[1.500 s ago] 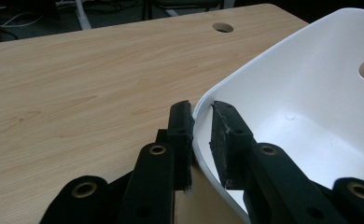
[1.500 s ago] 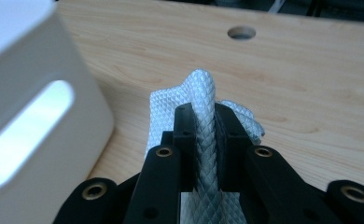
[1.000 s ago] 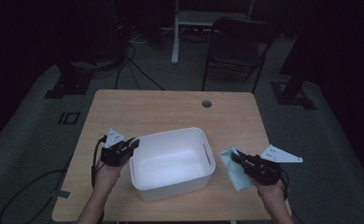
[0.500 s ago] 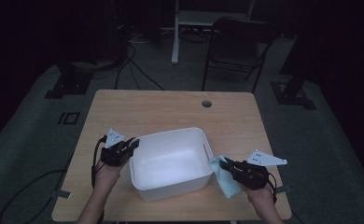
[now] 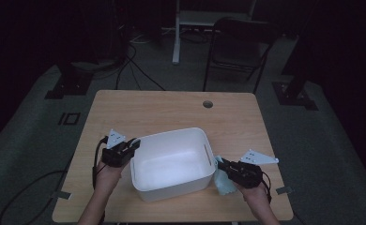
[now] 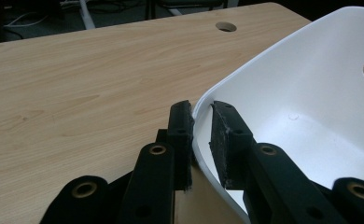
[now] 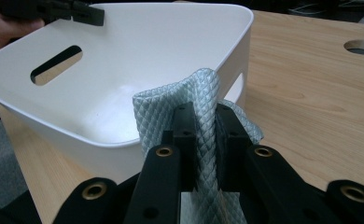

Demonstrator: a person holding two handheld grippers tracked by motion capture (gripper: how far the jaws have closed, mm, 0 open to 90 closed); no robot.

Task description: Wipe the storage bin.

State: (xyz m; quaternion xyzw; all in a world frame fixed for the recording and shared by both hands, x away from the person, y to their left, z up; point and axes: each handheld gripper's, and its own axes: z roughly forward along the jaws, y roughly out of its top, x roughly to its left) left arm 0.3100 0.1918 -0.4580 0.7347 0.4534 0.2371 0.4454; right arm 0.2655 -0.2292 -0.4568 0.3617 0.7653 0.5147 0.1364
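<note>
While our left gripper (image 5: 133,143) is clamping the white tub (image 5: 171,161) by its left rim, our right gripper (image 5: 221,165) is pinching a pale green cloth (image 5: 222,182) just outside the right rim — bare table (image 5: 162,110) is lying open beyond.

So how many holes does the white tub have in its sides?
2. One slot is in the white tub's wall near the left gripper; the other is in the wall beside the cloth.
</note>
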